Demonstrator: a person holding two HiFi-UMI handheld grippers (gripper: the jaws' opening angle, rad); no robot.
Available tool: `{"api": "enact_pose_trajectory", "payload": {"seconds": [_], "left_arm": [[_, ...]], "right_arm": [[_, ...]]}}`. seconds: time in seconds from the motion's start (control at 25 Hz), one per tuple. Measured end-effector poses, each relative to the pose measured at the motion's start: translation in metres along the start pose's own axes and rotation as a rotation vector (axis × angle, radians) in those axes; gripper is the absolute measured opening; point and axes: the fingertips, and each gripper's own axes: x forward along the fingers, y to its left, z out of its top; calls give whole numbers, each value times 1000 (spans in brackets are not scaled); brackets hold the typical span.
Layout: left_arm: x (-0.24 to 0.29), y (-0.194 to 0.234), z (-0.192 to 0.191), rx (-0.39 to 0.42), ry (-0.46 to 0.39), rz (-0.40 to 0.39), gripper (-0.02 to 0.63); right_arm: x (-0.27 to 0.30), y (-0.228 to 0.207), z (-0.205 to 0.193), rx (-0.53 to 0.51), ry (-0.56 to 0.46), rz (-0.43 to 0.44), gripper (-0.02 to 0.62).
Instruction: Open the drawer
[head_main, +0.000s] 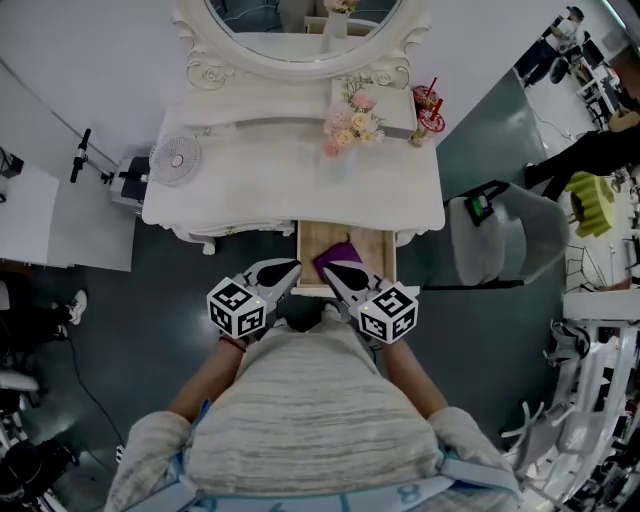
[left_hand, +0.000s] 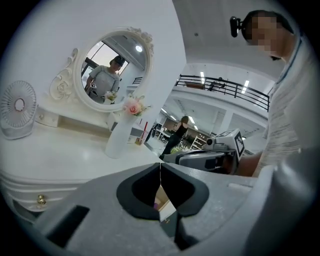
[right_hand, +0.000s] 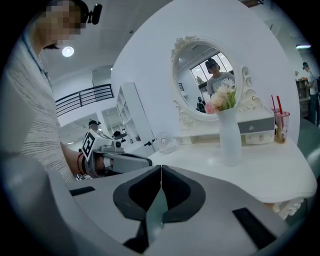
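The white dressing table (head_main: 250, 205) has its middle drawer (head_main: 312, 240) pulled out toward me, showing a wooden inside with a purple item (head_main: 340, 254) lying in it. My left gripper (head_main: 291, 268) and right gripper (head_main: 329, 271) hang side by side over the drawer's front edge, close to my chest, tips angled toward each other. Both are shut with nothing between the jaws. In the left gripper view the left gripper (left_hand: 160, 167) has its pads meeting in a thin line, with a sliver of the drawer below. The right gripper (right_hand: 161, 172) looks the same in its own view.
On the tabletop stand a small fan (head_main: 175, 158), a white vase with pink flowers (head_main: 345, 130), a cup with red straws (head_main: 428, 112) and an oval mirror (head_main: 300, 35). A grey chair (head_main: 500, 240) sits right of the drawer. A person (head_main: 590, 150) stands far right.
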Motion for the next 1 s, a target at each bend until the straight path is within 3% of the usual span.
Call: {"api": "enact_pose_trajectory", "payload": {"seconds": [0.44,1.0], "left_arm": [[4,-31,36,94,-77,-61,14],[21,-51,53,139,-109,-112,14]], "right_arm": [[-12,3,37,-33,-89,-12,11],[-26,-3,49,-86,-87,-6,9]]}}
